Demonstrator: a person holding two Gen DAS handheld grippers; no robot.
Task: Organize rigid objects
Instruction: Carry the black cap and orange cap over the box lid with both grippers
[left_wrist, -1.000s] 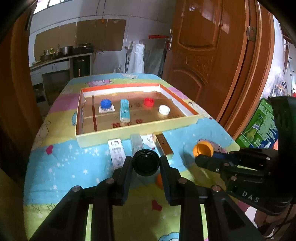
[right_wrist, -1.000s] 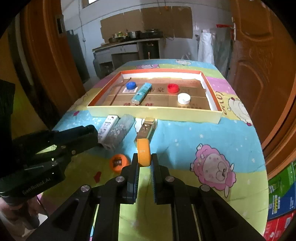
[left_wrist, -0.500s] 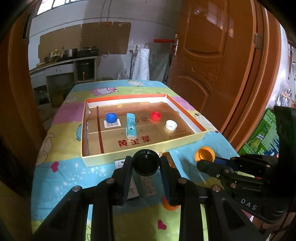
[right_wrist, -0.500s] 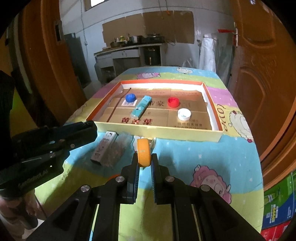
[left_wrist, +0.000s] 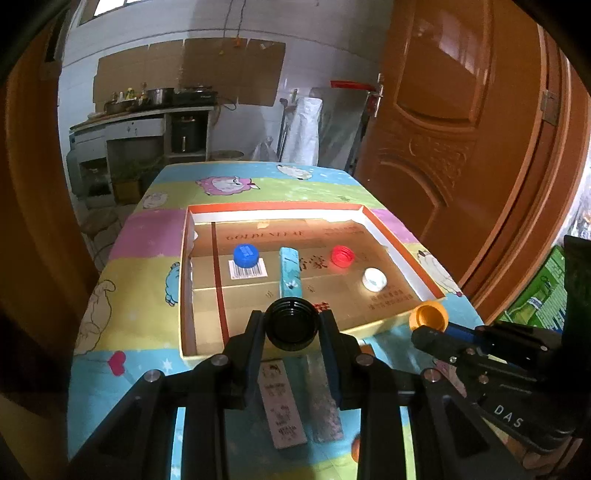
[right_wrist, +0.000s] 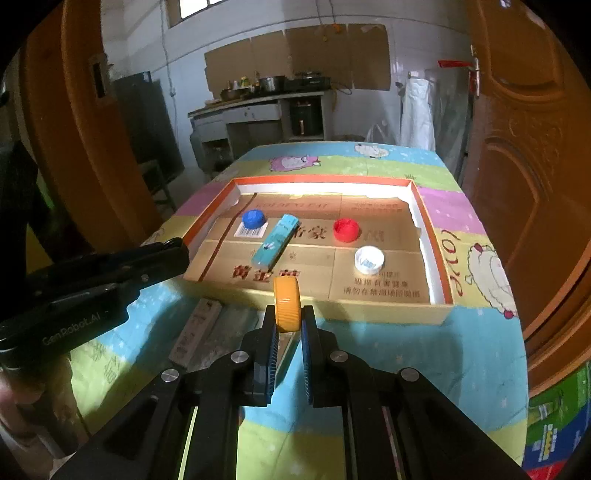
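left claw (left_wrist: 292, 326): clamped on black bottle cap (left_wrist: 291, 324), above tray's near edge
right claw (right_wrist: 287, 325): pinching orange bottle cap (right_wrist: 286, 303) on edge, at tray's 6 o'clock wall
tray (right_wrist: 436, 314): holds blue cap (right_wrist: 253, 218), teal box (right_wrist: 275, 242), red cap (right_wrist: 345, 229), white cap (right_wrist: 368, 259)
left on worktop (right_wrist: 424, 354): white pack (left_wrist: 281, 404), grey strip (left_wrist: 322, 400) at 6 o'clock of the tray, outside it
progress: roughly halfway; both held caps not yet dropped in
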